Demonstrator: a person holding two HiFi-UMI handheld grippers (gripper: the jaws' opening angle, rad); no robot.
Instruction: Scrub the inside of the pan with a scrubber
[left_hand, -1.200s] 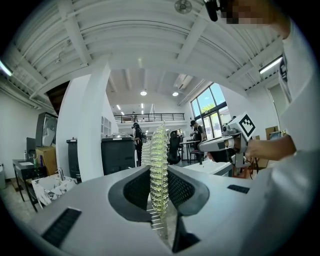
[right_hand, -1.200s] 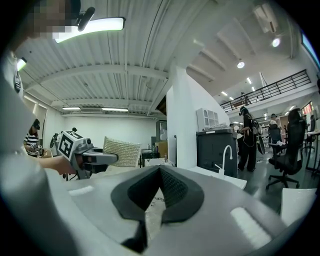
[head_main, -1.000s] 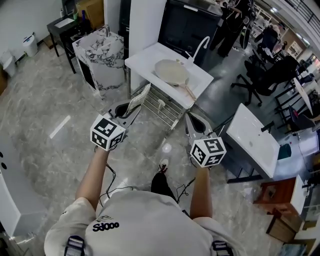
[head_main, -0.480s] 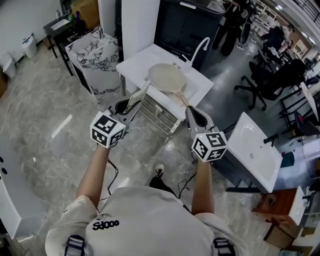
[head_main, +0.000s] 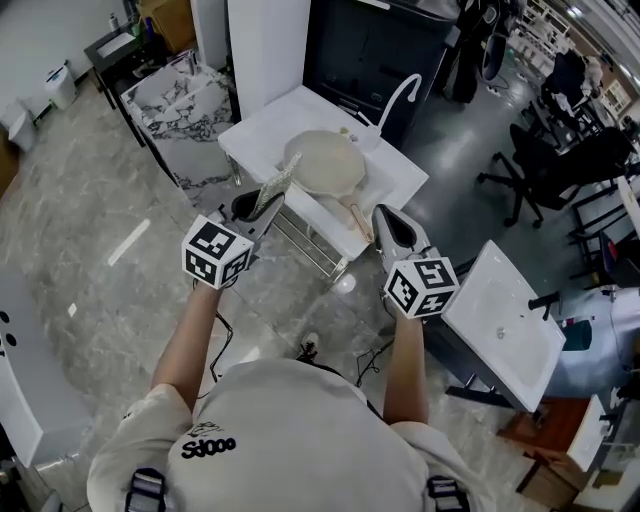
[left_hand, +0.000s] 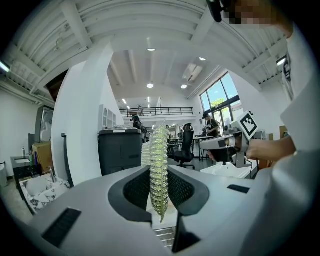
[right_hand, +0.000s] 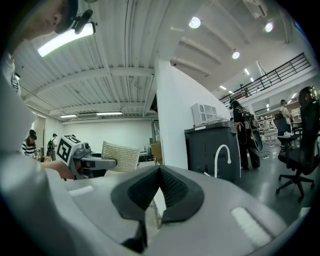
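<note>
1. Left gripper (head_main: 263, 203), lower left of centre in the head view: jaws clamped on a flat, pale green-white mesh scrubber (left_hand: 159, 170), which stands on edge between the pads.
2. Right gripper (head_main: 387, 218), right of centre: jaws pressed together, nothing between them.
3. Scrubber, head view (head_main: 277, 184): its tip is at the near edge of the white sink-top counter (head_main: 258, 128) and appears to be in the air.
4. Round cream-coloured pan (head_main: 322, 162), upper centre: lies on the counter, its handle pointing toward the right gripper.
5. White gooseneck tap (head_main: 400, 92): behind the pan.

Step, as judged: approach, scrubbing not yet begun. Next move calls for lowering the scrubber's flat face into the pan's bowl. The right gripper would need to part its jaws to steady the handle.
</note>
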